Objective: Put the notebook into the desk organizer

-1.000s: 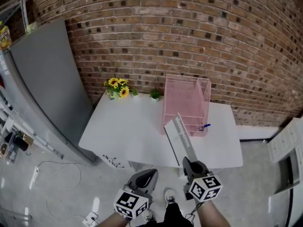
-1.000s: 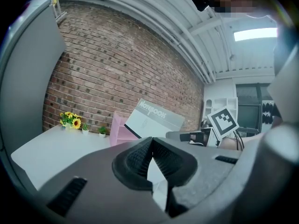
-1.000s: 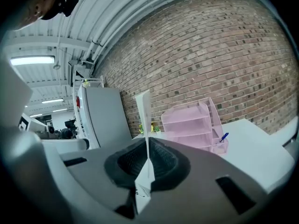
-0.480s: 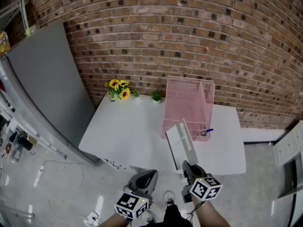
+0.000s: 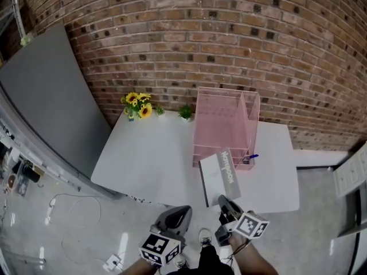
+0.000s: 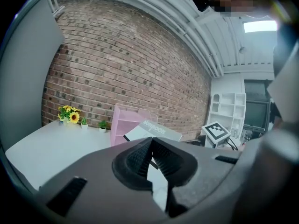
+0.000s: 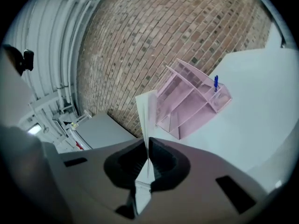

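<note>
Notebook (image 5: 221,173) count from the head view: we see one, a white one with a grey printed band, slanting up from the right gripper (image 5: 225,203), which grips its near bottom edge. Its far end reaches the front of the one pink desk organizer (image 5: 221,125) but has not gone inside. That organizer stands on the single white table (image 5: 143,153), close to the brick wall, with one blue pen (image 5: 252,157) at its front right corner. One bunch of sunflowers (image 5: 135,103) sits at the table's back left. The left gripper (image 5: 181,211) hangs low, just left of the right one and short of the table edge, apart from the notebook. In the left gripper view, we find the left gripper (image 6: 150,155) with its two jaws pressed together and nothing between them. Beyond them the notebook (image 6: 154,130) floats in front of the organizer (image 6: 122,125), and two small green plants (image 6: 84,122) (image 6: 103,125) stand beside the sunflowers (image 6: 69,115). In the right gripper view, the right gripper (image 7: 147,164) is clamped on the notebook (image 7: 147,111), which we see edge-on, rising straight out from between the jaws. The organizer (image 7: 191,101) lies just to its right with its compartments open, the pen (image 7: 216,82) standing in an end slot.
</note>
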